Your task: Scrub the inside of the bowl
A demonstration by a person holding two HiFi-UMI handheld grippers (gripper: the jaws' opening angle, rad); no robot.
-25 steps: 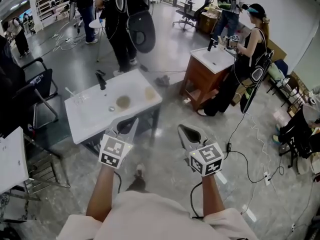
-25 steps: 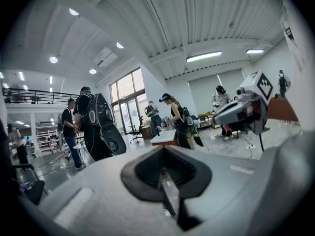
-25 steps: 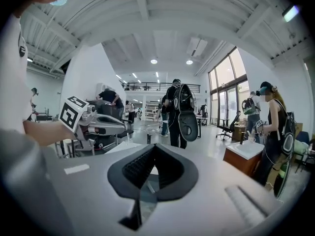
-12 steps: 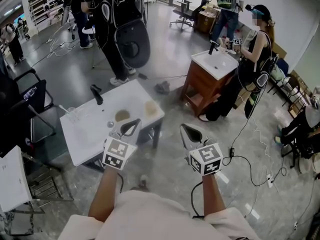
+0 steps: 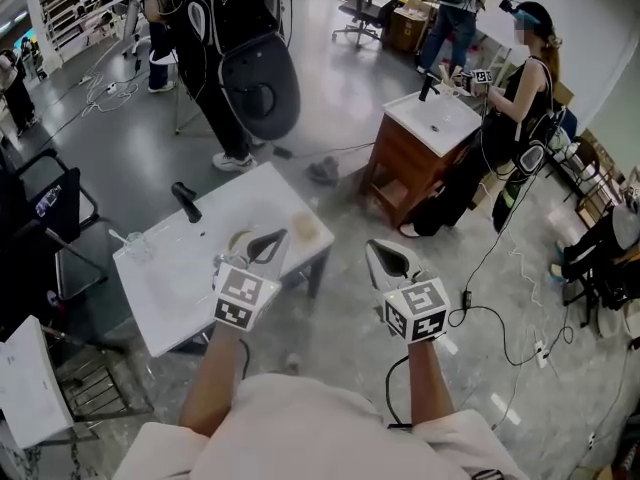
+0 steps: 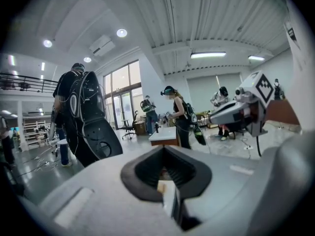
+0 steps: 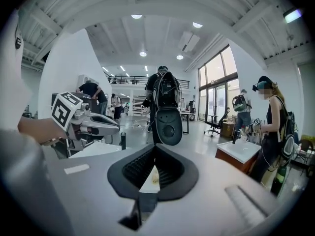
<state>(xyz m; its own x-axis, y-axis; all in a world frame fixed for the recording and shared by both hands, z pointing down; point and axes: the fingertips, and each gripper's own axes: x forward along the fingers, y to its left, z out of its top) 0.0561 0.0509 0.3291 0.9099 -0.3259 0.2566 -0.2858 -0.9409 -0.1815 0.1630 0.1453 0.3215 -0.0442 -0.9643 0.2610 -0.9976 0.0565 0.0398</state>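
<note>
The left claw [image 5: 268, 244] half hides a brownish item [image 5: 238, 240].

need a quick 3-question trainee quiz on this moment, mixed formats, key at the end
1. True or false: the left gripper is holding a sponge.
2. What stands at the back of the white sink top just ahead of the person? A) a black faucet B) a red bucket C) a laptop
3. Fill in: the right gripper has its jaws ___.

Key: 1 false, its jaws are together with nothing between them; 2 A; 3 shut.
</note>
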